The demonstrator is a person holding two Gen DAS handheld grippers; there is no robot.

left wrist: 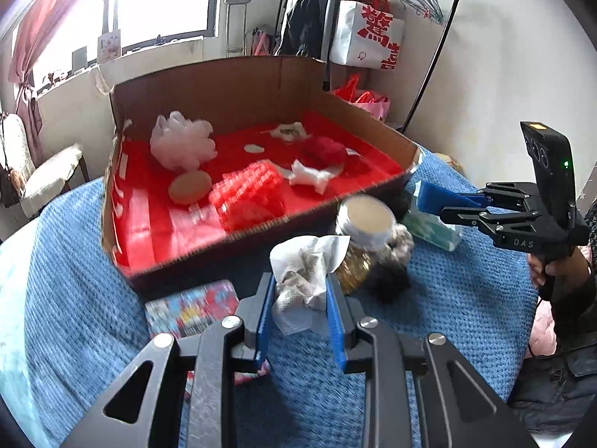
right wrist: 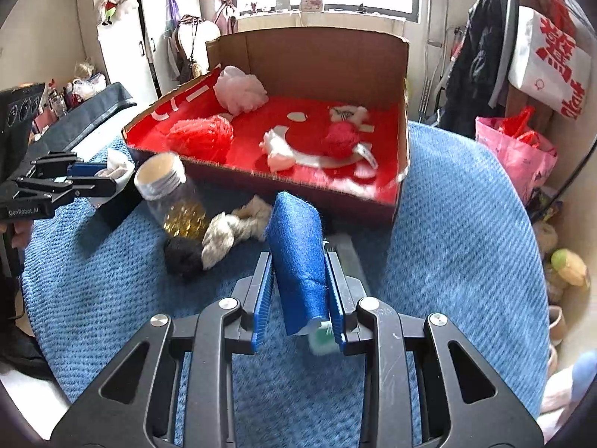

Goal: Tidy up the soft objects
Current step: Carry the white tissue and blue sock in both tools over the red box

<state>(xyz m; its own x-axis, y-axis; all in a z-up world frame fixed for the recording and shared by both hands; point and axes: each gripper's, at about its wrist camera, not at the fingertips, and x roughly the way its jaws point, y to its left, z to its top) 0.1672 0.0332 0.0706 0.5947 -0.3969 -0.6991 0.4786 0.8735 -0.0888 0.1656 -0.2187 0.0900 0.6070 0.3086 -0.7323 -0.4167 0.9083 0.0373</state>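
My left gripper [left wrist: 300, 291] is shut on a crumpled white tissue [left wrist: 306, 276] and holds it above the blue blanket, in front of the cardboard box [left wrist: 224, 86]. My right gripper [right wrist: 298, 280] is shut on a blue sponge [right wrist: 298, 254], also in front of the box [right wrist: 309, 56]. The box has a red floor and holds a white mesh puff [left wrist: 183, 142], a red mesh puff [left wrist: 246, 190], a tan round sponge [left wrist: 190, 186], a red yarn ball [left wrist: 322, 151] and white tissue bits [left wrist: 309, 175]. The right gripper and sponge show in the left wrist view [left wrist: 436, 196].
On the blue blanket [right wrist: 447, 224] in front of the box lie a glass jar [right wrist: 168, 194] with yellow beads, a beige scrunchie [right wrist: 235, 231], a black fluffy ball [right wrist: 183, 257], a green tissue pack [left wrist: 433, 229] and a colourful card pack [left wrist: 194, 308]. A clothes rack [left wrist: 373, 18] stands behind.
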